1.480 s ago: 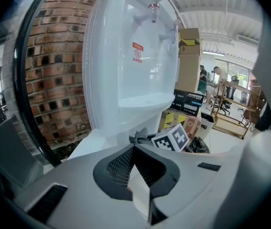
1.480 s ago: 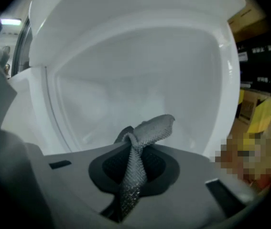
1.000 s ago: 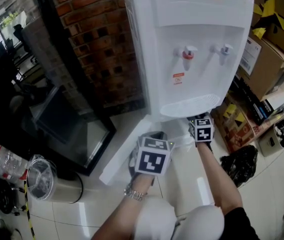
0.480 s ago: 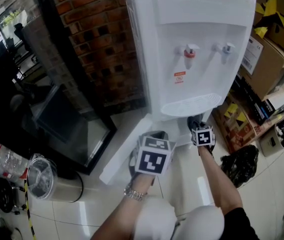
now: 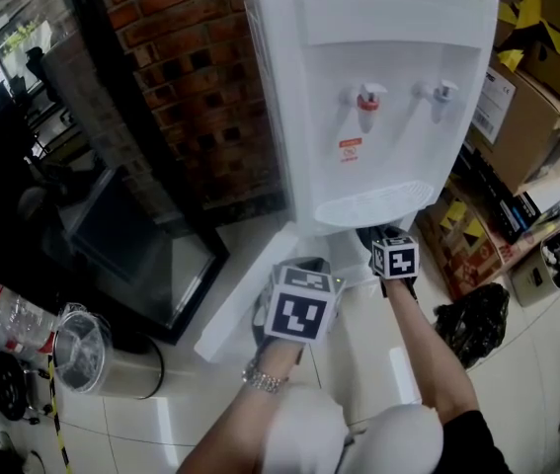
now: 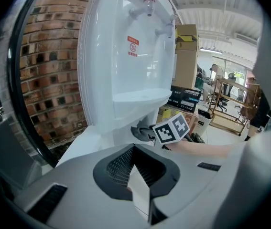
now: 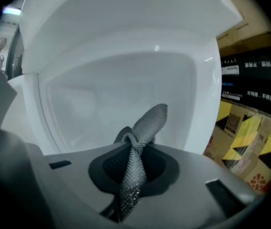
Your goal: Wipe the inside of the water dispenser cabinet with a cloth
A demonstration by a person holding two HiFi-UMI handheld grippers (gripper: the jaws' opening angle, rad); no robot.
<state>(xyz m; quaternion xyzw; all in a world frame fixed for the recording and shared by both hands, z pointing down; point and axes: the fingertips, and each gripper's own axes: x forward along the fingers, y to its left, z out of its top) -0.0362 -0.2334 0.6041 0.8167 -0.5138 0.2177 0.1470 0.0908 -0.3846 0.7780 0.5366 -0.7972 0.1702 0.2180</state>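
Note:
The white water dispenser (image 5: 378, 87) stands against a brick wall, and its lower cabinet door (image 5: 235, 309) hangs open to the left. My left gripper (image 5: 294, 270) is shut on that door's edge, which shows as a white slab between the jaws (image 6: 139, 192). My right gripper (image 5: 385, 237) reaches under the drip tray into the cabinet opening. It is shut on a grey mesh cloth (image 7: 145, 128), whose free end sticks up in front of the white cabinet interior (image 7: 116, 85). From the left gripper view, the cloth (image 6: 142, 130) shows just beside the right gripper's marker cube (image 6: 173, 128).
Cardboard boxes (image 5: 536, 107) are stacked right of the dispenser, with yellow-and-black ones (image 7: 250, 137) close to the cabinet. A black bag (image 5: 472, 324) lies on the floor at right. A dark glass panel (image 5: 131, 255) and a metal bin (image 5: 92, 354) sit at left.
The right gripper with the cloth drew back a little toward me, then pushed in under the drip tray again. The left gripper has held still on the door.

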